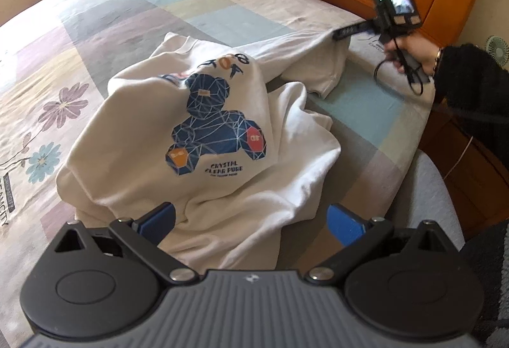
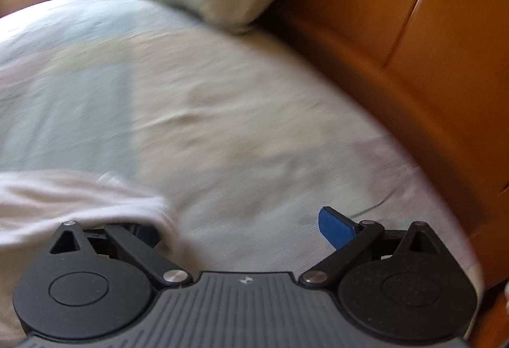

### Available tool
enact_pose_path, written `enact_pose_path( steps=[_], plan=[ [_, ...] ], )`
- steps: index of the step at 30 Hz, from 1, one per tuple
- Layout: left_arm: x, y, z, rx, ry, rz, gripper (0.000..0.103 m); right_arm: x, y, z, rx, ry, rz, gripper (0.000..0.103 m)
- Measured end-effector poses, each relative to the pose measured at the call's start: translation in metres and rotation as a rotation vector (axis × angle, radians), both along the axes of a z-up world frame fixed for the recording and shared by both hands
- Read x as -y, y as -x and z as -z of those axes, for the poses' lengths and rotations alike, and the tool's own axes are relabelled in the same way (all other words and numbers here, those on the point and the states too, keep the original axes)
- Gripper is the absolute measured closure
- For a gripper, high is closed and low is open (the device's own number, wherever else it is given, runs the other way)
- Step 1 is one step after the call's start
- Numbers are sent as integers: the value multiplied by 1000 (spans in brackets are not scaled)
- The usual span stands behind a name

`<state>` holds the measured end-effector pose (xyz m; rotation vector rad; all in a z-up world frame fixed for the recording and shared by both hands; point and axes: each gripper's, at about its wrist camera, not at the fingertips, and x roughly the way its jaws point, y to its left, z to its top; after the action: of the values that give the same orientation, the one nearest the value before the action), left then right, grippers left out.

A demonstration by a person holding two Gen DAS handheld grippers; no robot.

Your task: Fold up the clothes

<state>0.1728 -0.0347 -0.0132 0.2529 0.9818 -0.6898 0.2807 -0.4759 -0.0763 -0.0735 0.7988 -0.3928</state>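
The white T-shirt point(image 1: 203, 138) lies rumpled on the bed point(image 1: 95, 29). The left gripper point(image 1: 251, 223) hovers spread wide above its hem; the right gripper point(image 1: 342, 33), arm outstretched, looks unclenched beside the sleeve, though blurred.

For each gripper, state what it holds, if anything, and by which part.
Nothing is held. The left gripper is open over the white T-shirt's hem. The right gripper is open too; a sleeve merely drapes over one finger.

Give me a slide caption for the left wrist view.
Open left gripper over a crumpled white bear-print T-shirt on a pastel patchwork bedsheet.
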Motion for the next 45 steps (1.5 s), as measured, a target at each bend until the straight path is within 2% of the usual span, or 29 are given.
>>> enact_pose_path(
  steps=[2,3,8,14,18,22,26,29,33,40,43,45],
  plan=[
    [-2,0,0,0,5,-5,2,0,-1,-17,55,94,25,2],
    [-4,0,1,0,7,-8,2,-2,0,-22,62,108,17,2],
    [-7,-1,4,-2,15,-14,2,-18,4,-33,-2,55,-84,0],
    [-19,1,6,-5,24,-48,2,-59,34,-10,-164,-48,-247,0],
    [-35,1,7,-5,26,-98,2,-93,62,-15,-195,-73,-334,0],
    [-55,1,13,-16,26,-159,2,-142,84,-40,-173,-79,-485,0],
    [-76,3,18,-19,14,-212,2,-212,102,-57,-144,-86,-737,0],
    [-92,6,20,-20,6,-249,2,-272,111,-60,-143,-81,-928,0],
    [-110,11,22,-17,-1,-290,2,-347,121,-48,-155,-54,-1076,0],
    [-137,15,21,-6,-6,-349,2,-419,109,-24,-119,23,-1083,0],
    [-142,18,21,-6,0,-364,2,-423,103,-10,-103,110,-1019,0],
    [-144,20,22,-10,4,-367,2,-410,98,-5,-103,116,-967,0]
  ],
)
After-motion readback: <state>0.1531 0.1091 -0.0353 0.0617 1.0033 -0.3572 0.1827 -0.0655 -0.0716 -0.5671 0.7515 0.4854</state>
